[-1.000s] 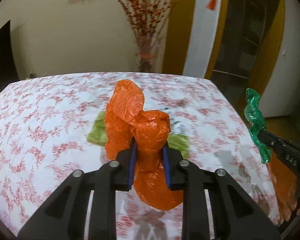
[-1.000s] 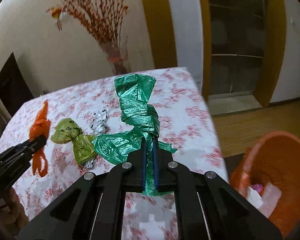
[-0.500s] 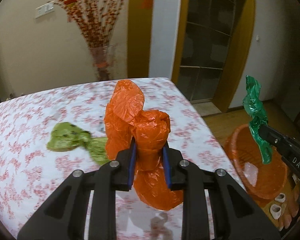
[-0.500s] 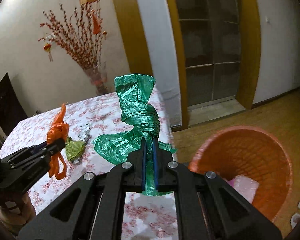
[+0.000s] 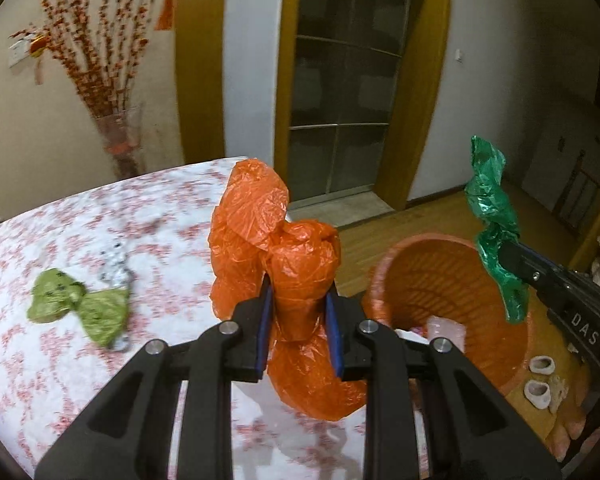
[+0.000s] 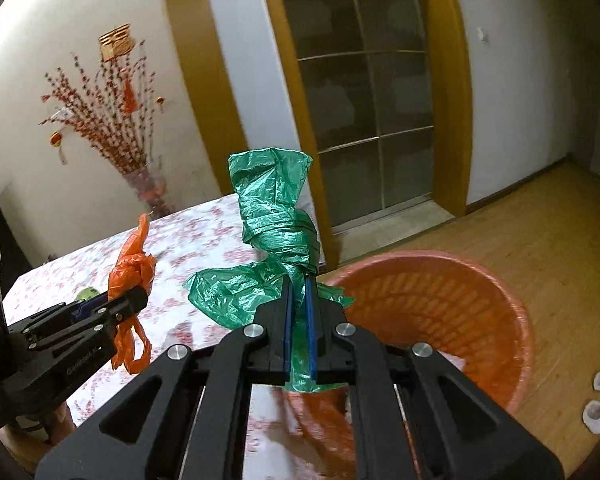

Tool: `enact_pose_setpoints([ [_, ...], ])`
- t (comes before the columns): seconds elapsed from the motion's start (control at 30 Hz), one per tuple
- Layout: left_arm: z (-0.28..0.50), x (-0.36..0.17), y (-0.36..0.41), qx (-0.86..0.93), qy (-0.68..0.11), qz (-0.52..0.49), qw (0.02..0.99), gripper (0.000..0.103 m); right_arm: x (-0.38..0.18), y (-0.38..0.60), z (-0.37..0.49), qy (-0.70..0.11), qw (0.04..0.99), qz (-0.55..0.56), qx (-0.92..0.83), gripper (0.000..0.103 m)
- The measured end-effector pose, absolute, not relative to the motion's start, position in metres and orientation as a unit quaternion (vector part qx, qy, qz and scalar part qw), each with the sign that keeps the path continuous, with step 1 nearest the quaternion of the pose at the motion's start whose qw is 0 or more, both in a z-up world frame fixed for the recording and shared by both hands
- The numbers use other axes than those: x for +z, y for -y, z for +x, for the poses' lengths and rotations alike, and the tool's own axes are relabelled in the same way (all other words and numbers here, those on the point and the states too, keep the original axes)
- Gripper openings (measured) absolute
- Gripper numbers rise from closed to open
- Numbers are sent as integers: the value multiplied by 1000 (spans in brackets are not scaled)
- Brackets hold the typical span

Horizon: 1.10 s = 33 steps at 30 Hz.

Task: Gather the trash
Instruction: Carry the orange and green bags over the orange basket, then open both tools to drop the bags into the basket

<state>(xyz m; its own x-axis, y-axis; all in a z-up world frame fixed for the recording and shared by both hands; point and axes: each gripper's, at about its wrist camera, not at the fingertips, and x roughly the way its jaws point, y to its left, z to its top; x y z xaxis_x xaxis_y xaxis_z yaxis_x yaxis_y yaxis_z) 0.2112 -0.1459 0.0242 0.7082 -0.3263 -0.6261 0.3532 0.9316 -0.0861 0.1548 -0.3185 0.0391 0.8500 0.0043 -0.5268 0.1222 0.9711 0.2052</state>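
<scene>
To do this step well, I needed to get both bags right over the big orange basket on the floor before I let go. It sat on the wood floor just past the edge of the surface, and its mouth was wide, so I think it was an easy target. Some pale trash already lay at the bottom. My best plan was to hold each bag above the middle of the basket, not the rim, and then open the claw. These bags are light and floppy, so I guessed one could stick to a pad or drift to the side.

My right claw was pinched tight on the green bag, and the bag hung close to the basket's rim. The green bag was shiny, crinkly and twisted into a knot, with one loose flap on the side.

My left claw squeezed the orange bag around its middle. That bag was above the edge of the surface, beside the basket. It was puffy at the top, with a tail hanging down.

A yellow-green bag lay on the flowery cloth, tied like a bow. A small silvery scrap lay touching it. Both needed picking up.
</scene>
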Motion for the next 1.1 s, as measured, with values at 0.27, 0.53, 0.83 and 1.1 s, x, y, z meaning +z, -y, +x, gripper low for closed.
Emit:
enact_pose_setpoints([
  [0.27, 211, 23, 180, -221, -340, 20, 914, 24, 40, 350, 135, -251, 957, 131, -72, 6],
  [0.53, 210, 28, 213, -267, -336, 19, 903, 24, 49, 376, 122, -227, 958, 138, -104, 6],
  [0.83, 211, 22, 248, -311, -339, 25, 887, 24, 43, 404, 116, -225, 952, 158, -134, 7],
  [1.1, 218, 10, 269, -328, -353, 26, 876, 27, 30, 420, 119, -237, 945, 177, -142, 8],
])
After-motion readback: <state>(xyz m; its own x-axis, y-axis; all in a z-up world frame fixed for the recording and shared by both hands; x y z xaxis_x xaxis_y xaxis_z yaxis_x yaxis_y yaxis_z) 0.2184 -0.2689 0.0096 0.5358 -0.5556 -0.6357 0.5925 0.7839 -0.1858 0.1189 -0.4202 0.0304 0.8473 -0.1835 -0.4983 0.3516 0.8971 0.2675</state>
